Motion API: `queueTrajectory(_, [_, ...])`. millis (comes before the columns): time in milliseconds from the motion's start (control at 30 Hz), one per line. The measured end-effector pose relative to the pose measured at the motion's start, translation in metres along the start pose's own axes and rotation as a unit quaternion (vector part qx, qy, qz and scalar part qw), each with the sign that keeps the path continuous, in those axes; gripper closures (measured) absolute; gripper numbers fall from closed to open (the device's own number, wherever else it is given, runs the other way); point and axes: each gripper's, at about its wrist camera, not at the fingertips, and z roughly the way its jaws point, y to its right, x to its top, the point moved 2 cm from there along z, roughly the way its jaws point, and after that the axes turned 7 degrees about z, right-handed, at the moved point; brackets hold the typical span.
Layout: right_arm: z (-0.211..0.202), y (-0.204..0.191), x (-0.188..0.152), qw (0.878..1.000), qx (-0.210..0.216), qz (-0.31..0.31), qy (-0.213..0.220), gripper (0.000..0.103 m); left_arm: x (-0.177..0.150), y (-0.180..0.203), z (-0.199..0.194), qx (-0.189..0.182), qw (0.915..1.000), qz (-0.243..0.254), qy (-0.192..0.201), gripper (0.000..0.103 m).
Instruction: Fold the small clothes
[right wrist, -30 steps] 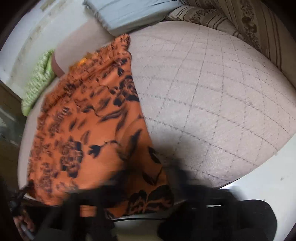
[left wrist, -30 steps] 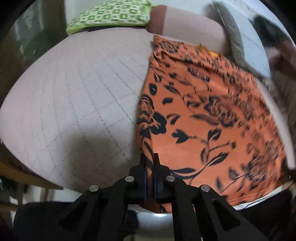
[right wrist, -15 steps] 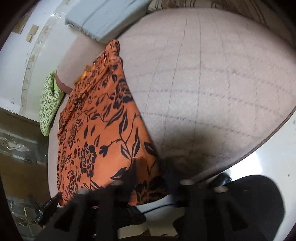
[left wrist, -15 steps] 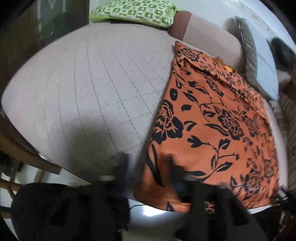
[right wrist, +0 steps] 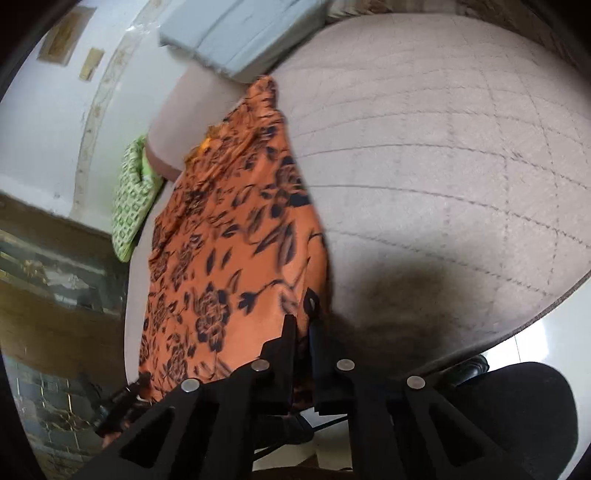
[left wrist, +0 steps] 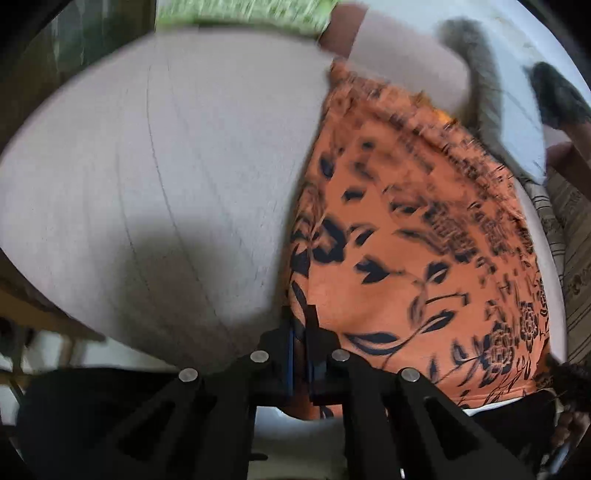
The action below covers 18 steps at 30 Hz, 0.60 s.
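Observation:
An orange cloth with black flowers (left wrist: 406,240) lies spread flat on the pale quilted bed (left wrist: 166,166), running away from me. My left gripper (left wrist: 301,321) is shut on the cloth's near left corner, and the fabric shows between its pads. In the right wrist view the same cloth (right wrist: 221,240) lies to the left. My right gripper (right wrist: 304,325) is shut on its near right corner at the bed's front edge. Both corners hang slightly over the edge.
A green checked pillow (left wrist: 240,14) lies at the head of the bed, also the green pillow (right wrist: 133,199) in the right view. A grey-blue pillow (right wrist: 240,33) sits beyond the cloth's far end. Striped fabric (left wrist: 569,240) borders the right side. Bare quilt (right wrist: 443,147) flanks the cloth.
Both grippers held the near hem a second ago, stood open over its corners half a second ago, and now are shut on those corners again, a little lower.

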Motion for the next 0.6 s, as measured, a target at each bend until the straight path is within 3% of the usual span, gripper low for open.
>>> queueTrajectory(33, [0.003,0.004,0.002,1.0,0.005,0.01,-0.012,0.093,0.001,-0.001,-0.002,-0.004,1.0,-0.006,-0.001,0.096])
queueTrajectory(67, [0.0,0.003,0.004,1.0,0.009,0.005,-0.013,0.093,0.001,0.0,-0.004,-0.008,1.0,-0.004,-0.002,0.088])
queueTrajectory(100, [0.002,0.002,0.004,1.0,0.012,-0.002,-0.024,0.089,0.002,0.001,-0.004,-0.017,0.9998,-0.001,-0.004,0.067])
queueTrajectory(133, [0.002,0.001,0.004,1.0,0.013,-0.005,-0.028,0.079,0.0,0.003,-0.005,-0.033,0.9994,0.004,-0.005,0.056])
queueTrajectory(167, [0.003,0.001,0.005,0.999,0.016,-0.008,-0.029,0.076,0.0,0.006,-0.004,-0.038,0.9993,0.007,-0.004,0.042])
queueTrajectory(200, [0.002,0.001,0.004,0.999,0.018,-0.009,-0.031,0.075,-0.002,0.01,-0.004,-0.028,0.9994,0.019,-0.003,0.039])
queueTrajectory(233, [0.003,0.001,0.005,0.999,0.019,-0.01,-0.035,0.074,-0.004,0.013,-0.002,-0.017,0.9994,0.029,-0.003,0.042])
queueTrajectory(267, [0.002,0.001,0.004,0.999,0.02,-0.01,-0.037,0.074,-0.004,0.017,-0.001,-0.002,0.9991,0.043,0.0,0.076])
queueTrajectory(300, [0.004,0.001,0.006,0.999,0.023,-0.005,-0.042,0.076,-0.004,0.019,0.0,-0.006,0.9988,0.049,-0.004,0.094])
queueTrajectory(367, [0.006,-0.005,0.006,0.998,0.032,0.002,-0.059,0.098,0.004,0.019,-0.002,-0.025,0.9989,0.04,-0.006,0.096])
queueTrajectory(467, [-0.001,-0.015,0.006,0.995,0.067,0.018,-0.067,0.098,0.018,0.021,-0.016,-0.06,0.9976,0.035,0.006,0.096])
queueTrajectory(600, [-0.014,-0.033,0.02,0.985,0.154,0.049,-0.06,0.099,0.047,0.022,-0.044,-0.122,0.9915,0.02,0.043,0.096])
